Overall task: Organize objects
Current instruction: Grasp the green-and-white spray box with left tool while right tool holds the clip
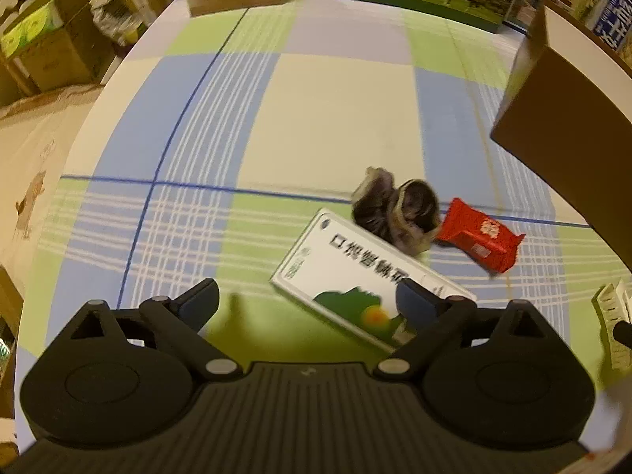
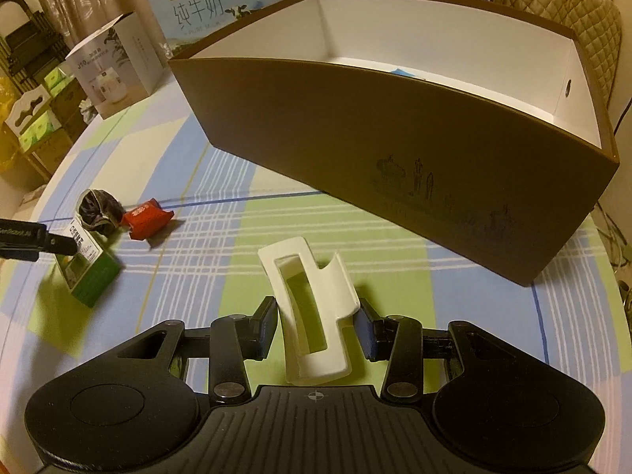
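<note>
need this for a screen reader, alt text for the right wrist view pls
The right gripper clamps a white hair claw before an open brown box. Far left on the checked cloth lie a medicine box, dark scrunchie and red packet.

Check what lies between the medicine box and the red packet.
A dark crumpled hair scrunchie lies between the medicine box and the red packet, touching both in the left wrist view.

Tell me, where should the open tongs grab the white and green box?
Probably across its two long edges, coming from above. The white and green box lies flat on the cloth, long and narrow, and the left tongs already stand wide open over its near end.
</note>
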The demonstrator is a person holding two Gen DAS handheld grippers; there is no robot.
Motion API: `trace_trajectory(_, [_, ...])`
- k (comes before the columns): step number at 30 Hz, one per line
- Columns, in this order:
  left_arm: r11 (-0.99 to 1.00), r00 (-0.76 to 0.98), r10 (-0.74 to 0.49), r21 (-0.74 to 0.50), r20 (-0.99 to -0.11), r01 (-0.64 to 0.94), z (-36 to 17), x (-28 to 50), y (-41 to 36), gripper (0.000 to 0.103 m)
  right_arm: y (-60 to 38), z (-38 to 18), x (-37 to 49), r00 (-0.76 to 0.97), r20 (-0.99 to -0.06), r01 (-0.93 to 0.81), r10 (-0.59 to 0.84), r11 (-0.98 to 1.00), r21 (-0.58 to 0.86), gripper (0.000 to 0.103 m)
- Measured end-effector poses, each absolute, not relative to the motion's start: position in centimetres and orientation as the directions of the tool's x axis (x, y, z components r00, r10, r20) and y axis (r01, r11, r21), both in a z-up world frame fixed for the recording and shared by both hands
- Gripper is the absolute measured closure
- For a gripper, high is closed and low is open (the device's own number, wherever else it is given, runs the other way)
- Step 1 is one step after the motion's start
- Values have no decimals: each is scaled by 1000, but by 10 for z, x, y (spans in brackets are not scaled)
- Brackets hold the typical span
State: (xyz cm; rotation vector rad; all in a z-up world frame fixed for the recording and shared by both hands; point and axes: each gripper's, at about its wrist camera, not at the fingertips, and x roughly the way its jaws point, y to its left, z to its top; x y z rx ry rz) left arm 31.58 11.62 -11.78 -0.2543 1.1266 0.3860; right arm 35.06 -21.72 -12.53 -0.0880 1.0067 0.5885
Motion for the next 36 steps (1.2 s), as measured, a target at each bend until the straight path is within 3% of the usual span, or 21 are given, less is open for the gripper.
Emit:
trace_trajectory(7, [890,370,137,-49,-919,-453,-120,323,115,7,-216,-122,346,395,-814,-509,426,839,193,64])
trace_trajectory(12, [883,366,96,-90,-926,-460,-124,340,109,1,-221,-120,344,404,-812,-498,421,846,190,64])
trace_trajectory(19, [874,310,113,-54,-944,-483,-140,354,107,1,-234,-121,344,415,-818,-463,398,866,187,64])
trace_trajectory(26, [903,315,131,-18,-940,-429,-140,332,111,12,-243,-124,346,422,-823,-440,380,880,181,64])
trace_trajectory(36, [926,326,128,-5,-937,-379,-136,309,136,18,-242,-124,351,427,-821,-451,378,876,169,64])
